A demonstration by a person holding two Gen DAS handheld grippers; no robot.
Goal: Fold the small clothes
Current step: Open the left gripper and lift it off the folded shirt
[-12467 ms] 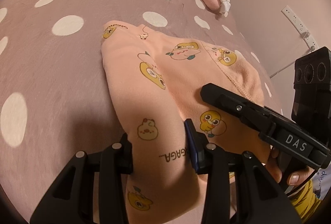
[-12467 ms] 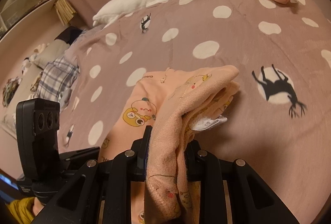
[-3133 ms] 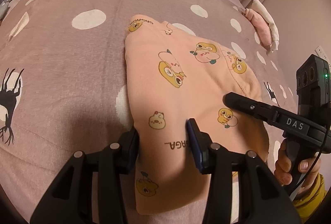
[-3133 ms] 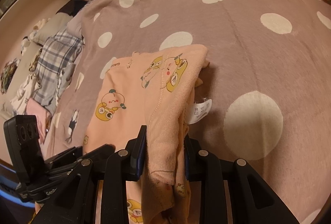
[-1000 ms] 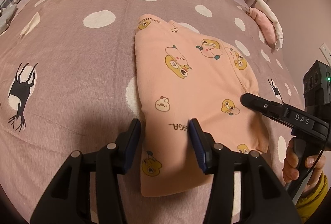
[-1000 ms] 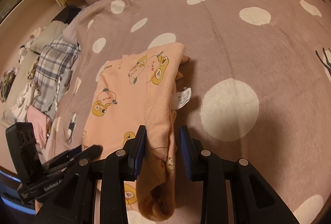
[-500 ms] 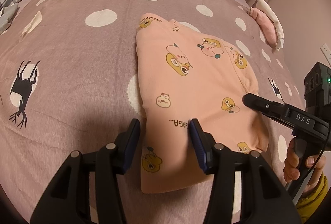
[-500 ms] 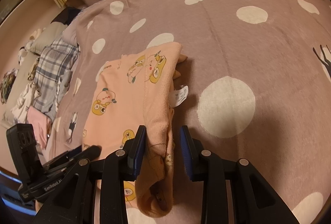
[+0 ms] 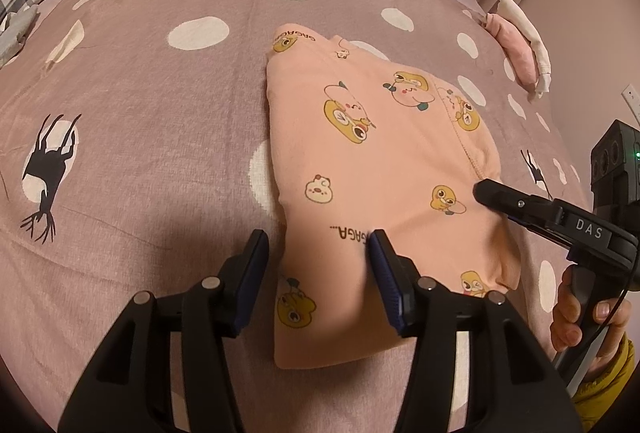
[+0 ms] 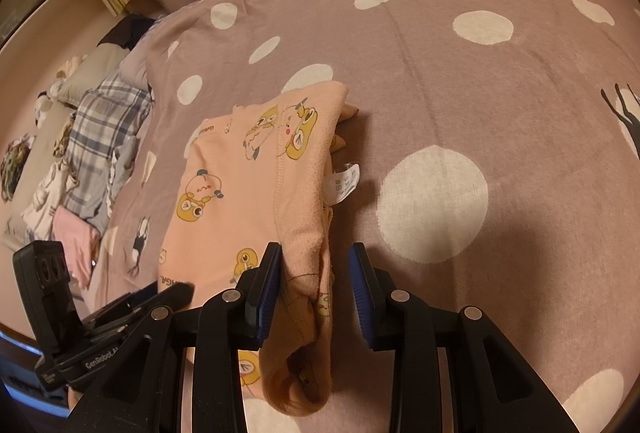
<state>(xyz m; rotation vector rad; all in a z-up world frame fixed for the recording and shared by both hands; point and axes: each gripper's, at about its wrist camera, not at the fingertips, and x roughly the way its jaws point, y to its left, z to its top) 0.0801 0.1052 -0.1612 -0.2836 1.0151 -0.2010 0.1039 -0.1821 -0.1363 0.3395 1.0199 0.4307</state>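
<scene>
We have let go of the folded garment [image 9: 384, 169]: both the left tongs [image 9: 318, 265] and the right tongs [image 10: 316, 281] stand released. We should lift them straight up, so the fold is not disturbed.

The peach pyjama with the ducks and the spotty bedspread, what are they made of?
The peach pyjama garment looks like soft knit cotton, maybe fleecy: matte, with a fuzzy, looped edge, stitched seams and printed cartoons. The spotty bedspread seems a brushed, flannel-like cloth: dull, slightly napped, with shallow creases. The exact fibre of either can't be told by looking.
</scene>
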